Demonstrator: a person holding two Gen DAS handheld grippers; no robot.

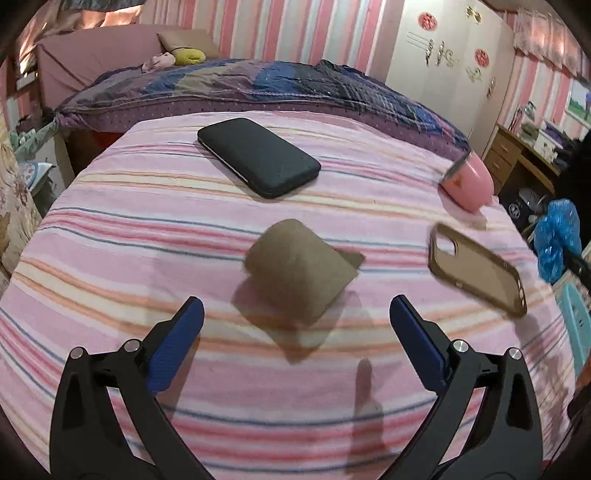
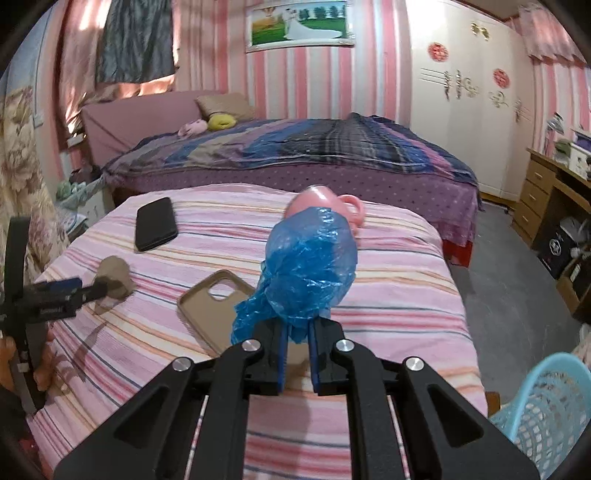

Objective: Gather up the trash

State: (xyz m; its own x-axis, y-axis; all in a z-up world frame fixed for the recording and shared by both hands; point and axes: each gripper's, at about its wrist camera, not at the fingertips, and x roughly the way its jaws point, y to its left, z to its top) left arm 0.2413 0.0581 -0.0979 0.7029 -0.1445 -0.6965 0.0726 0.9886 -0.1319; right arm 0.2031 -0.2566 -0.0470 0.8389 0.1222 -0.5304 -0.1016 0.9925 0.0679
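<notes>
Surface: a table or low bed under a pink striped cloth (image 1: 155,229), with orange and blue lines running across it.

On the cloth: a black phone (image 1: 258,157), lying flat toward the far side; a piece of brown cardboard (image 1: 299,273), bent into a low tent, near the middle; an empty tan phone case (image 1: 476,269), inner face up, to its right; a pink mug (image 2: 325,205) at the far right edge.

Left gripper (image 1: 295,343): jaws spread wide, nothing between them, hovering just short of the cardboard.

Right gripper (image 2: 297,347): jaws pinched tight on a crumpled blue plastic bag (image 2: 312,269), which is lifted clear of the cloth.

Beside the table, lower right: a light blue plastic basket (image 2: 550,410) with latticed walls.

Room: pink-and-white striped walls; a bed with a purple patchwork quilt (image 2: 295,147); a white wardrobe (image 2: 469,92) with red ornaments; a wooden desk (image 2: 543,199) with drawers; a framed landscape picture (image 2: 299,22).
</notes>
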